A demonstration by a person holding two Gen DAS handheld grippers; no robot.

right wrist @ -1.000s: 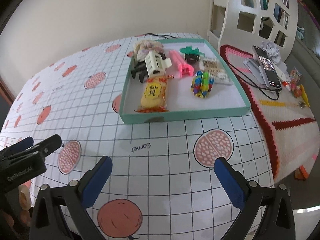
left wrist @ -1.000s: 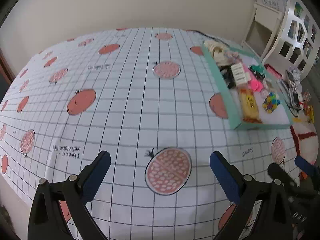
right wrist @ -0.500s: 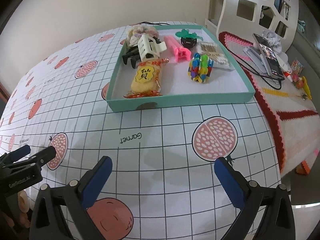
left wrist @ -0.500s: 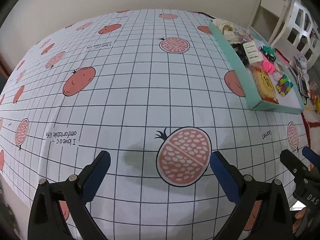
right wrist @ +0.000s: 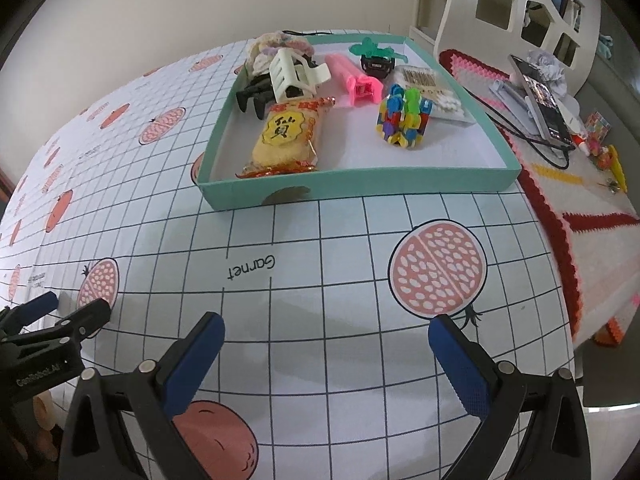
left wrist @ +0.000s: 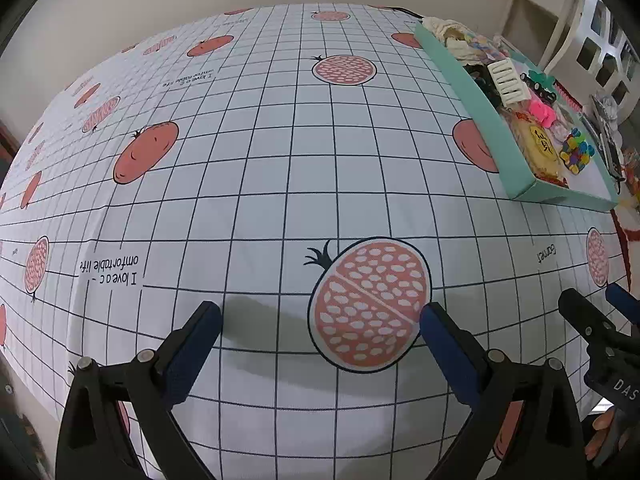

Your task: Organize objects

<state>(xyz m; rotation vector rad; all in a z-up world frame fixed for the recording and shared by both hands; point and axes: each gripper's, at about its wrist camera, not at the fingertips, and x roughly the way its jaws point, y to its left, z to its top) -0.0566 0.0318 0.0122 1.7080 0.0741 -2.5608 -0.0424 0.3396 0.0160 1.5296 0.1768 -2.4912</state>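
A teal tray (right wrist: 360, 184) sits on the gridded tablecloth ahead of my right gripper (right wrist: 326, 330), which is open and empty. In the tray lie a yellow snack packet (right wrist: 286, 138), a white hair claw (right wrist: 294, 74), a black hair claw (right wrist: 252, 96), a pink clip (right wrist: 354, 80), a multicoloured block toy (right wrist: 404, 116), a packet of hair pins (right wrist: 428, 88) and scrunchies (right wrist: 272, 46). My left gripper (left wrist: 320, 318) is open and empty over a printed pomegranate, with the tray (left wrist: 480, 120) far to its right.
A crocheted red and white mat (right wrist: 560, 184) right of the tray carries a phone (right wrist: 538, 96) with a cable and small trinkets (right wrist: 600, 140). A white shelf unit (right wrist: 520, 4) stands behind. The table's near edge is just below both grippers.
Both grippers have moved lower and closer to the cloth, so the tray and the printed pomegranate look larger. Both stayed open and nothing was picked up.
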